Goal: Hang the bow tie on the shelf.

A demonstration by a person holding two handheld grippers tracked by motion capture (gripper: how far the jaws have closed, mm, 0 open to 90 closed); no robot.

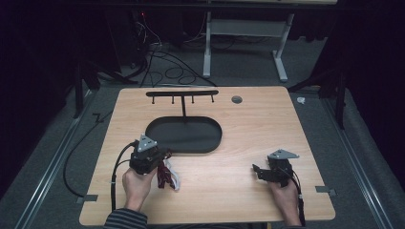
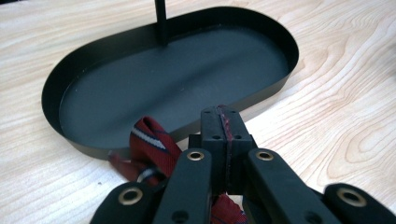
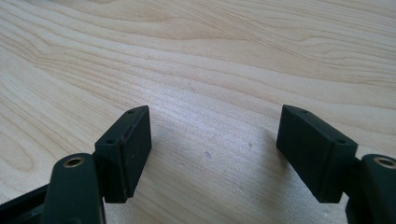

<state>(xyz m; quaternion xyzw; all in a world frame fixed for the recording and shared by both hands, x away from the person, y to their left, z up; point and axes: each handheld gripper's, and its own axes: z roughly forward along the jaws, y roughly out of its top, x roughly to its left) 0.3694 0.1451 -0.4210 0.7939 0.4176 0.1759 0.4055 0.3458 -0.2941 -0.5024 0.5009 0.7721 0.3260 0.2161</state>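
My left gripper (image 1: pixel 164 155) (image 2: pixel 223 117) is shut on a dark red strap with white and blue stripes (image 2: pixel 150 139). The strap's thin edge shows between the closed pads, and the rest hangs below the gripper over the table (image 1: pixel 166 177). Just beyond it lies a black oval tray (image 1: pixel 191 136) (image 2: pixel 177 79), and a thin post (image 2: pixel 161 21) rises from its far side to a bar with small hooks (image 1: pixel 182 93). At the table's right front, my right gripper (image 1: pixel 258 171) (image 3: pixel 215 125) stands open over bare wood with nothing between its pads.
The wooden table (image 1: pixel 248 129) has a round grey grommet (image 1: pixel 236 99) near its far edge. A black cable (image 1: pixel 114 176) trails from the left gripper off the front left. Cables and the white legs of a desk (image 1: pixel 207 52) stand on the floor behind.
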